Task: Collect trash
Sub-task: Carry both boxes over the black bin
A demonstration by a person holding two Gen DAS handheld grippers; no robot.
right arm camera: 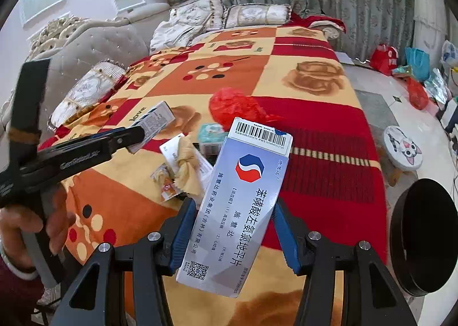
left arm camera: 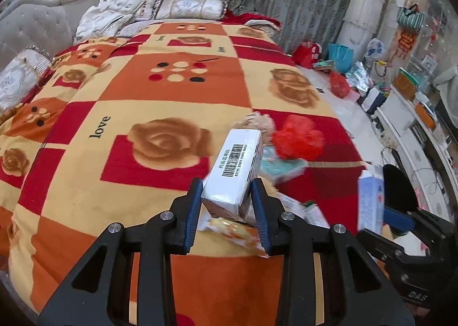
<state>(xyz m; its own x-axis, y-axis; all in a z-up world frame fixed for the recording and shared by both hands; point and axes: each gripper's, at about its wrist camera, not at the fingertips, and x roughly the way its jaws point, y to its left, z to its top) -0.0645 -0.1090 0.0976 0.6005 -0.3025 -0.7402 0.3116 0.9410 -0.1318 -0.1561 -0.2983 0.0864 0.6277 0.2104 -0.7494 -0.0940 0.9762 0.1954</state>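
Observation:
My left gripper (left arm camera: 227, 193) is shut on a small white medicine box (left arm camera: 236, 171) with a barcode, held above the bed; it also shows in the right wrist view (right arm camera: 151, 123). My right gripper (right arm camera: 233, 221) is shut on a larger blue-white medicine box (right arm camera: 243, 203), seen at the right in the left wrist view (left arm camera: 370, 203). Loose trash lies on the patterned blanket (left arm camera: 128, 103): a crumpled red plastic bag (left arm camera: 299, 140), a teal tissue pack (left arm camera: 282, 166), a snack wrapper (left arm camera: 237, 230) and crumpled yellowish paper (right arm camera: 187, 166). A black round bin (right arm camera: 423, 236) stands at the bed's right side.
Pillows (left arm camera: 189, 7) and a tufted headboard (left arm camera: 31, 25) lie at the far end. A cat-print stool (right arm camera: 402, 150) stands on the floor to the right. Bags and clutter (left arm camera: 340, 83) sit along the right wall by the curtains.

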